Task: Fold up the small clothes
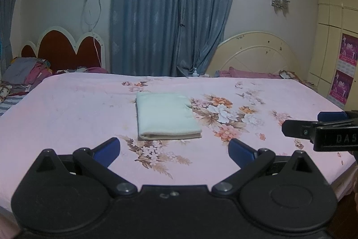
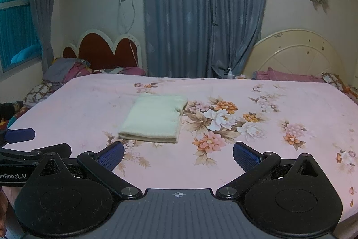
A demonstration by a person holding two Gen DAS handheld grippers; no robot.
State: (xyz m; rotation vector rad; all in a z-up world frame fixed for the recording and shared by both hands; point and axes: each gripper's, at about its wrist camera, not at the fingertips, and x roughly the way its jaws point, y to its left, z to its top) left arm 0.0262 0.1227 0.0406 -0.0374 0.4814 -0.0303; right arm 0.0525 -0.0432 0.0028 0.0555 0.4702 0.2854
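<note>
A pale folded cloth [image 1: 166, 115] lies flat on the pink floral bedsheet [image 1: 78, 109], a neat rectangle with its folded edge toward me. It also shows in the right wrist view [image 2: 154, 118]. My left gripper [image 1: 174, 150] is open and empty, held above the sheet just short of the cloth. My right gripper [image 2: 178, 155] is open and empty, also short of the cloth and a little to its right. The right gripper shows at the right edge of the left wrist view [image 1: 322, 129]. The left gripper shows at the left edge of the right wrist view [image 2: 20, 140].
Piled clothes and pillows [image 1: 29, 73] lie at the far left by a red headboard [image 1: 64, 50]. A cream headboard [image 1: 257, 55] and purple bedding [image 2: 288, 76] stand at the far right. A pump bottle [image 2: 230, 74] stands behind the bed by blue curtains [image 1: 170, 15].
</note>
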